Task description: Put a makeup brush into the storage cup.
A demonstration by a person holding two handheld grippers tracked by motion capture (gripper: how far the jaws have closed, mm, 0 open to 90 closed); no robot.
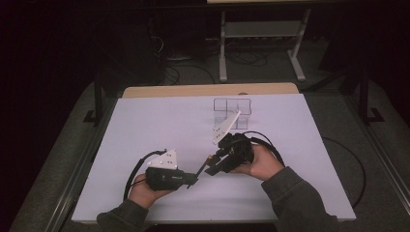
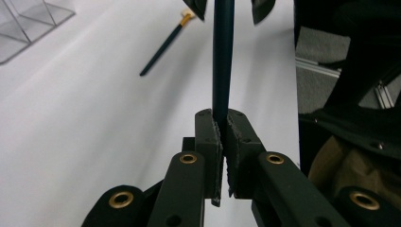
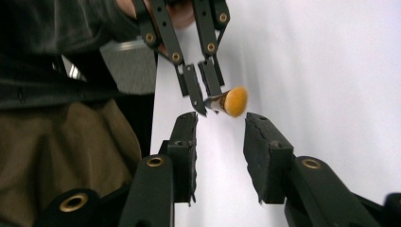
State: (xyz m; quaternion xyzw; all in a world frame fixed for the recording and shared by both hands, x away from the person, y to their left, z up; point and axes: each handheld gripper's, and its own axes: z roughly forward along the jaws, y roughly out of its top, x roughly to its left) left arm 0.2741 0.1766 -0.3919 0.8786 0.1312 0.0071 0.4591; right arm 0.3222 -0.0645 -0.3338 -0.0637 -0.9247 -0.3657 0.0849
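Near the desk's front edge, about midway along it, a dark blue pencil (image 2: 222, 56) with an orange eraser tip is clamped by its shaft between the closed jaws of the left gripper (image 1: 191, 179), held above the white desk (image 1: 145, 130). Facing it, the right gripper (image 3: 220, 130) has its jaws apart, the eraser end just beyond them, seemingly untouched. A second pencil (image 2: 165, 45) lies on the desk, and a clear holder (image 1: 233, 112) stands toward the far edge.

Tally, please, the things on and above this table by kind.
Brushes: 2, the held brush and the lying brush
Clear organiser: 1
Grippers: 2, the left gripper and the right gripper
Total: 5
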